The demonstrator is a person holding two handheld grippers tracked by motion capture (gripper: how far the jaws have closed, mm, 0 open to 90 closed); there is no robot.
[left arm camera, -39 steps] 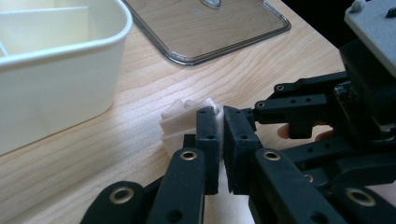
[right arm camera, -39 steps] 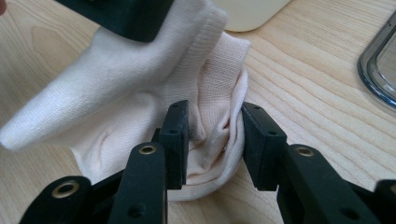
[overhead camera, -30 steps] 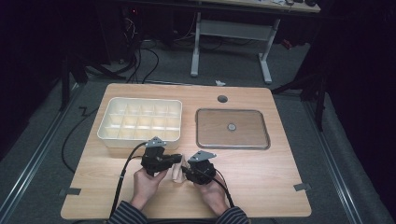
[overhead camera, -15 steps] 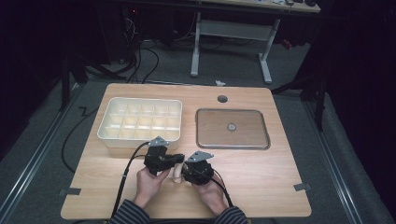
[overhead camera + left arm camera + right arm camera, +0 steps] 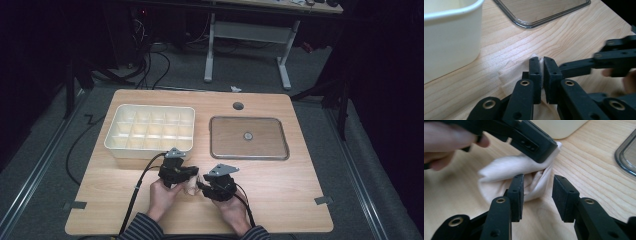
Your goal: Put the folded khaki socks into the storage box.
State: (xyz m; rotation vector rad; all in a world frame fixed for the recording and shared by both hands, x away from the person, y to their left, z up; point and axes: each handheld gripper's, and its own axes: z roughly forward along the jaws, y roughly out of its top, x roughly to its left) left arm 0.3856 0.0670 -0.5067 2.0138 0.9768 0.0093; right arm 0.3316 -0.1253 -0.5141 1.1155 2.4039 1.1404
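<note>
Cloth (image 5: 524, 173) pinched in left tool (image 5: 541, 65) (table-level).

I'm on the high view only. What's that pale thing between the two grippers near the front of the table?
Observer: A crumpled white cloth lying on the wood. The left gripper is pinched shut on a fold of it.
Operator: Does the right gripper have hold of it too?
Observer: No. The right gripper has its jaws apart, and they have just been opening. The cloth's end sits in the gap, but one pad stands clear of it.
Operator: Is the cloth up against the white tray?
Observer: No. In the left gripper view, bare wood shows between the cloth and the white tray.
</note>
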